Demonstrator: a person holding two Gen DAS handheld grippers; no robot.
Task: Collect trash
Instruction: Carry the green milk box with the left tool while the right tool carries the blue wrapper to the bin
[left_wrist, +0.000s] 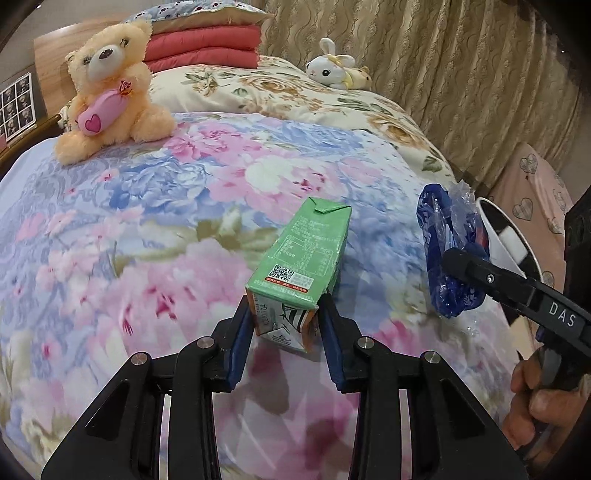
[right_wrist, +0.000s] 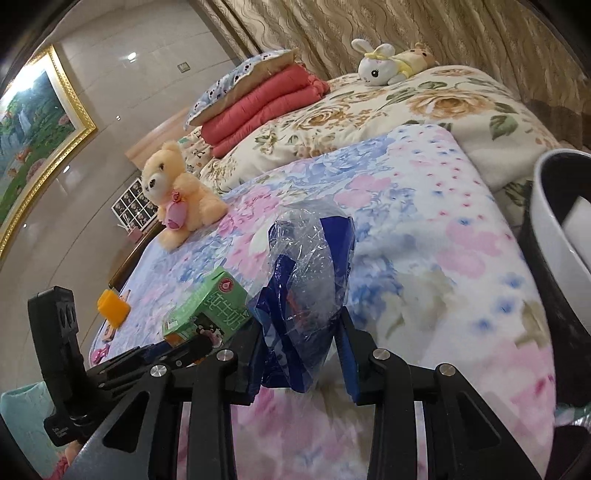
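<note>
Holding milk carton (left_wrist: 299, 254) | wrapper (right_wrist: 303, 295) | white bin (right_wrist: 557, 221) interior unclear

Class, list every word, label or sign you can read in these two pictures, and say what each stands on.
"DAS": on the right gripper arm.
"纯牛奶": on the green carton side.
QR code and fine print on the carton: too small to read.
Label low on the left gripper handle: blurred.
</note>
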